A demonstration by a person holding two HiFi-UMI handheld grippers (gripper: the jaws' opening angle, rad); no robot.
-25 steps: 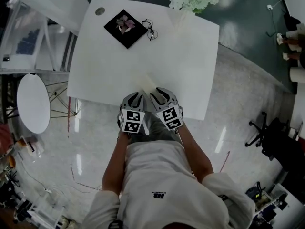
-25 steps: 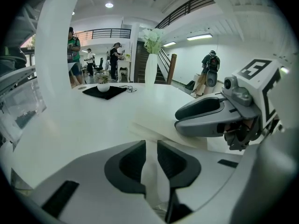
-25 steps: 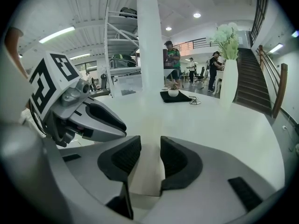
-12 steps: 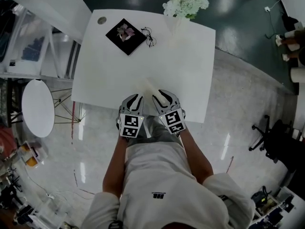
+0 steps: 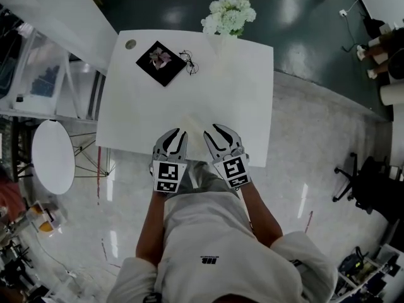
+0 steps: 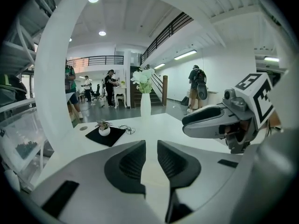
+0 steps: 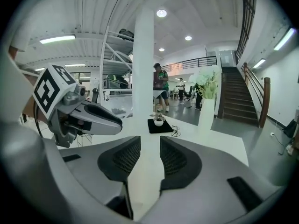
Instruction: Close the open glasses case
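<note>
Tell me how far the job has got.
Done: nothing that shows. In hand: nothing; the left gripper and right gripper hover open and empty over the table's near edge. Left: everything. At the far end, glasses lie beside a black mat bearing a small potted plant; I can't make out a glasses case.

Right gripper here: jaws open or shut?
Open. On the right gripper the jaws stand apart in its own view; only the white table shows through the gap.
</note>
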